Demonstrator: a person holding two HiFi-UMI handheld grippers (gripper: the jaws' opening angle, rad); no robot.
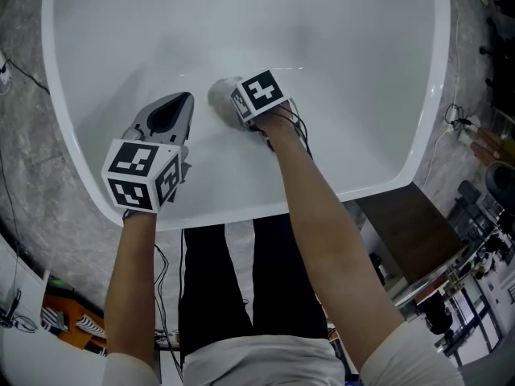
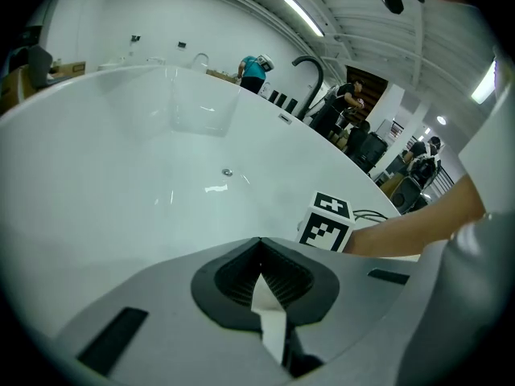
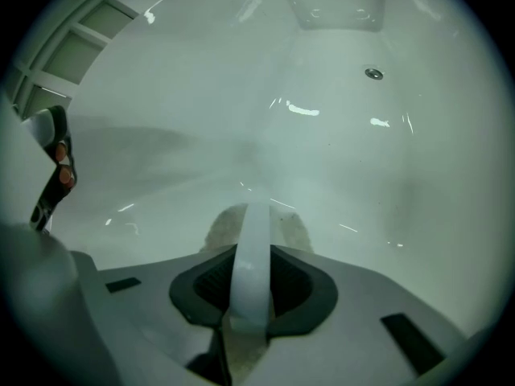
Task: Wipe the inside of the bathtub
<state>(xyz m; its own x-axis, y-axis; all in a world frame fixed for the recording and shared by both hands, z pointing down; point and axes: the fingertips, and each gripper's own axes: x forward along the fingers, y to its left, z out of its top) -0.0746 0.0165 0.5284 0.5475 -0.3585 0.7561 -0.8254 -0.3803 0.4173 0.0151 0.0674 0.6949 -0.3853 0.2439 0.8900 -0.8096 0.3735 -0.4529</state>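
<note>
A white bathtub (image 1: 58, 119) fills the head view, and both grippers are inside it near its close end. My right gripper (image 1: 235, 103) is shut on the white strap (image 3: 251, 252) of a fuzzy off-white cleaning pad (image 1: 221, 95), which is pressed on the tub's sloped wall. The pad (image 3: 295, 232) pokes out beyond the jaws in the right gripper view. My left gripper (image 1: 182, 103) hovers just left of it, shut, holding nothing I can make out. Only a thin white sliver shows between the left gripper's pads (image 2: 282, 284). The right gripper's marker cube (image 2: 327, 222) lies ahead of the left gripper.
The tub's drain (image 3: 372, 73) sits at the far end of the tub floor. Grey stone floor (image 1: 24, 175) with cables surrounds the tub. A dark table (image 1: 406, 232) stands at the right. Beyond the far rim rise a black faucet (image 2: 312, 69) and several people (image 2: 254, 67).
</note>
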